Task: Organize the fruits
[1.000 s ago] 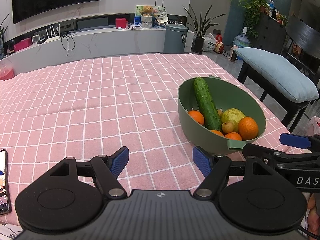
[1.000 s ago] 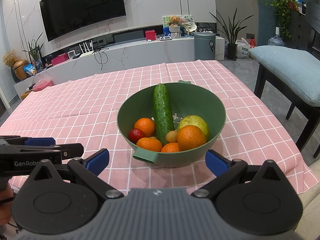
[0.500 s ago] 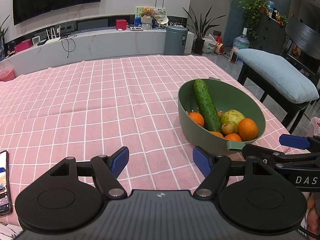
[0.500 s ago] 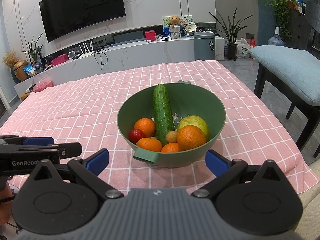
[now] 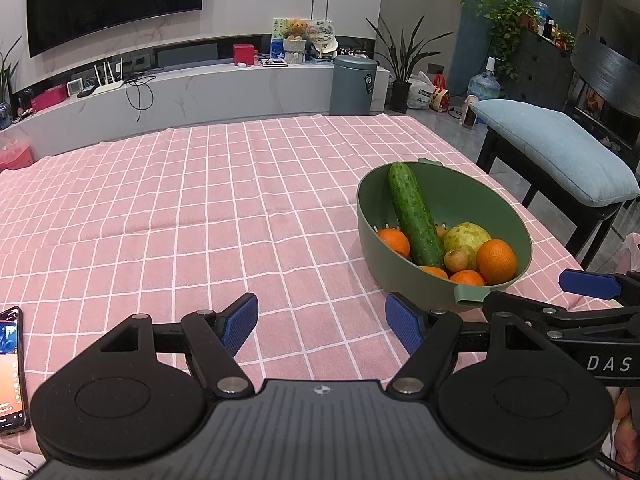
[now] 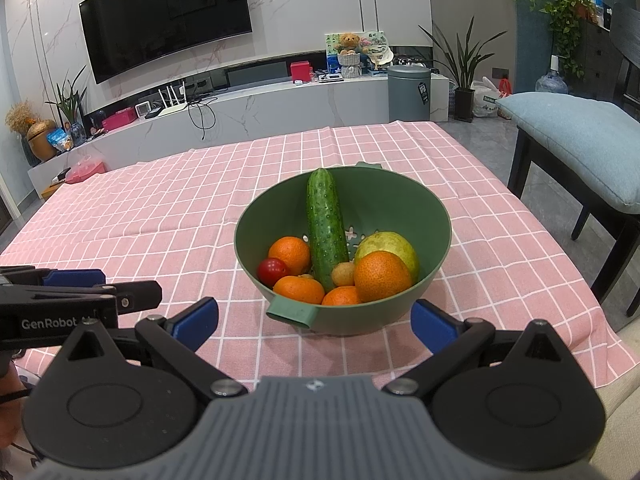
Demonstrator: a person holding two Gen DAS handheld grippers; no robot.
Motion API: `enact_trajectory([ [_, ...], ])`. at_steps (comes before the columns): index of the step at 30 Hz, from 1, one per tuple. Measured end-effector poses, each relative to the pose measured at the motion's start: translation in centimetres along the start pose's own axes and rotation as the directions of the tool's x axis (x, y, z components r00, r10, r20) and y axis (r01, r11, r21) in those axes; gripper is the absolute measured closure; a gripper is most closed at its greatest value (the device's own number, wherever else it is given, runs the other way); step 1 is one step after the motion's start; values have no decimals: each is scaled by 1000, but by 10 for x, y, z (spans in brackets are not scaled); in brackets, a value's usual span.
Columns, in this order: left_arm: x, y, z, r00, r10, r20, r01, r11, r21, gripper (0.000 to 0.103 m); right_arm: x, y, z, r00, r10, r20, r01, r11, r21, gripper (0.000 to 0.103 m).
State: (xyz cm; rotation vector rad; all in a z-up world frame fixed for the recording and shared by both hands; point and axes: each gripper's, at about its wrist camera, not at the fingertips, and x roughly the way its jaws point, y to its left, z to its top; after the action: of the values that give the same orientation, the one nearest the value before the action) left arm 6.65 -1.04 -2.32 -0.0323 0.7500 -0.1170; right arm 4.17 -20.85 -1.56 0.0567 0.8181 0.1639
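- Tablecloth (image 6: 168, 216), pink with a white grid, covers the one table; a wall television (image 6: 164, 16), a long marble console, one grey bin (image 6: 409, 90) and one blue-cushioned bench (image 6: 576, 140) stand beyond it.
- One green bowl (image 6: 420, 216) with perforated bottom sits on the cloth near the right front edge, directly ahead of the right gripper and off to the right of the left one.
- One cucumber (image 6: 325, 224) leans lengthwise in the bowl, its tip against the far rim.
- One pale green guava-like fruit (image 6: 394, 244) lies right of the cucumber.
- Four oranges (image 6: 382, 276) are countable from the right wrist view: one left of the cucumber, three along the near side.
- One small red fruit (image 6: 273, 271) sits at the left, and one small tan fruit (image 6: 344, 274) at the cucumber's foot.
- One phone (image 5: 10, 364), screen lit, lies at the left front edge.
- Left gripper (image 5: 321, 322): jaws spread wide, nothing between them, above bare cloth.
- Right gripper (image 6: 314, 318): jaws spread wide, empty, just short of the bowl's near handle.
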Motion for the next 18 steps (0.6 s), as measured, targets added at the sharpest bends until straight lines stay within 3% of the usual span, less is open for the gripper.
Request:
enact_trajectory([
  [18, 1, -2, -2, 1000, 0, 6, 0, 1000, 12, 19, 0, 0, 0, 1000, -1, 0, 1, 1000, 0, 5],
])
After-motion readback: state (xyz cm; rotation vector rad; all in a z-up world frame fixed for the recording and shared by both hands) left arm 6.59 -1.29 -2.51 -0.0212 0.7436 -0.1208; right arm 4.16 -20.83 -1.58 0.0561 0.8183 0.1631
